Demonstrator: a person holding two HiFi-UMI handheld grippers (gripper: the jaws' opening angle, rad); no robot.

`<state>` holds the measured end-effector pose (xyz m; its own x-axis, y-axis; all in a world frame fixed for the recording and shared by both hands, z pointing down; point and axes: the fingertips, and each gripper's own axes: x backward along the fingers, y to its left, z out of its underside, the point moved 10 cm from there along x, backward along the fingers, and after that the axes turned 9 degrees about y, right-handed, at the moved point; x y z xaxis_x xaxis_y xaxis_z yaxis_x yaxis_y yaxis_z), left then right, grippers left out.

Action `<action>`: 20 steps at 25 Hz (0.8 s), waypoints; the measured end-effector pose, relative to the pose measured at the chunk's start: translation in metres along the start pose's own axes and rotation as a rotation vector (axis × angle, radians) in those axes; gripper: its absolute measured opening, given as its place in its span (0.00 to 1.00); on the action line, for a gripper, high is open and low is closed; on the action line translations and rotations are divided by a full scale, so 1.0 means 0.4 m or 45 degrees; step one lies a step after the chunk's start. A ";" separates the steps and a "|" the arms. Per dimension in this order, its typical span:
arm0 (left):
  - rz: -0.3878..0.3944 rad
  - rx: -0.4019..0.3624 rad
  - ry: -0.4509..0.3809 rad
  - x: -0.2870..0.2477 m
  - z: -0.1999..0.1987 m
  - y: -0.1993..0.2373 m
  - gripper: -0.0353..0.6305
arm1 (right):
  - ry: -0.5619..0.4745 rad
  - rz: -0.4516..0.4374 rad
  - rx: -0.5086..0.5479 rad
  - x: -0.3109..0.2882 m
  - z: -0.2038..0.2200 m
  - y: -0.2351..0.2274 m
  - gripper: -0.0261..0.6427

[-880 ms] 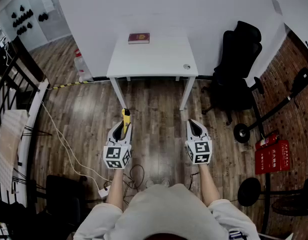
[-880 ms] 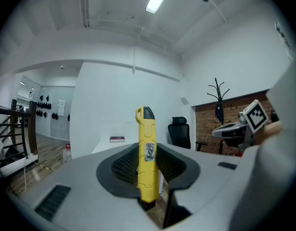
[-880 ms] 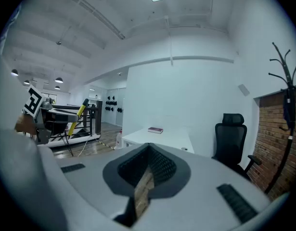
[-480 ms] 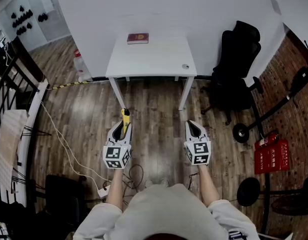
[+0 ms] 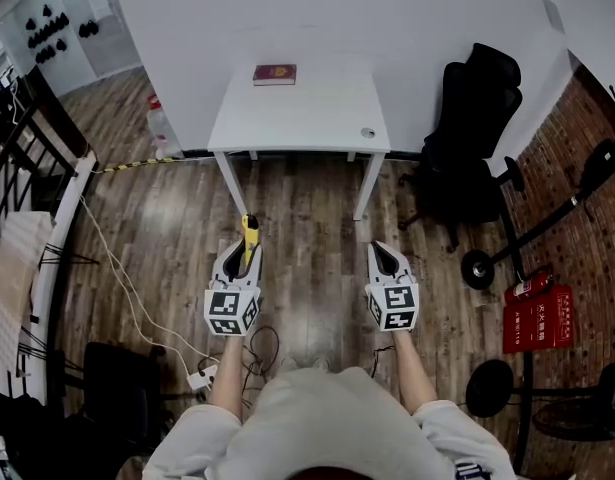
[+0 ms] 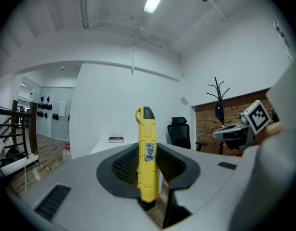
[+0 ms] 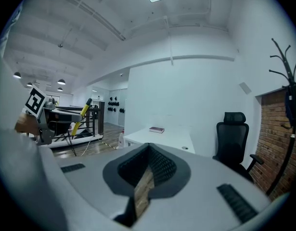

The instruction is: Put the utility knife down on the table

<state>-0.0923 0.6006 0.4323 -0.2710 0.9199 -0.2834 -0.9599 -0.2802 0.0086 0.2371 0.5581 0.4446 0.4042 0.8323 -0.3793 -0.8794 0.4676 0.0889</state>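
Observation:
A yellow utility knife (image 5: pixel 250 236) sticks forward out of my left gripper (image 5: pixel 245 250), which is shut on its handle. In the left gripper view the knife (image 6: pixel 147 143) stands upright between the dark pads (image 6: pixel 124 165), its black tip on top. My right gripper (image 5: pixel 382 251) is level with the left one, shut with nothing in it; its pads (image 7: pixel 160 165) meet at the tip. Both hang over the wooden floor, short of the white table (image 5: pixel 317 108). The table (image 7: pixel 173 139) bears a red book (image 5: pixel 275 74) at its far edge.
A small round thing (image 5: pixel 368 133) lies near the table's front right corner. A black office chair (image 5: pixel 477 118) stands right of the table. A red case (image 5: pixel 540 318) and dark stands sit at the far right. Cables (image 5: pixel 127 288) and a railing (image 5: pixel 27 158) are at the left.
The view has shifted slightly, with the table drawing a little nearer. Both grippers keep their pose, and the knife stays in the left one.

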 end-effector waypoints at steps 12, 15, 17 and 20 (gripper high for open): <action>-0.035 0.020 0.030 -0.055 0.019 -0.042 0.22 | 0.028 -0.065 0.018 -0.042 0.032 -0.057 0.03; -0.036 0.022 0.030 -0.080 0.020 -0.038 0.22 | 0.033 -0.066 0.018 -0.066 0.031 -0.069 0.03; -0.036 0.027 0.031 -0.102 0.021 -0.030 0.22 | 0.036 -0.068 0.021 -0.086 0.027 -0.076 0.03; -0.031 0.029 0.028 -0.147 0.017 -0.011 0.22 | 0.038 -0.066 0.024 -0.124 0.020 -0.088 0.03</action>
<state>-0.0725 0.5498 0.4553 -0.2459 0.9202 -0.3046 -0.9677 -0.2510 0.0228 0.2500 0.5028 0.4677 0.4413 0.7977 -0.4110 -0.8524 0.5158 0.0857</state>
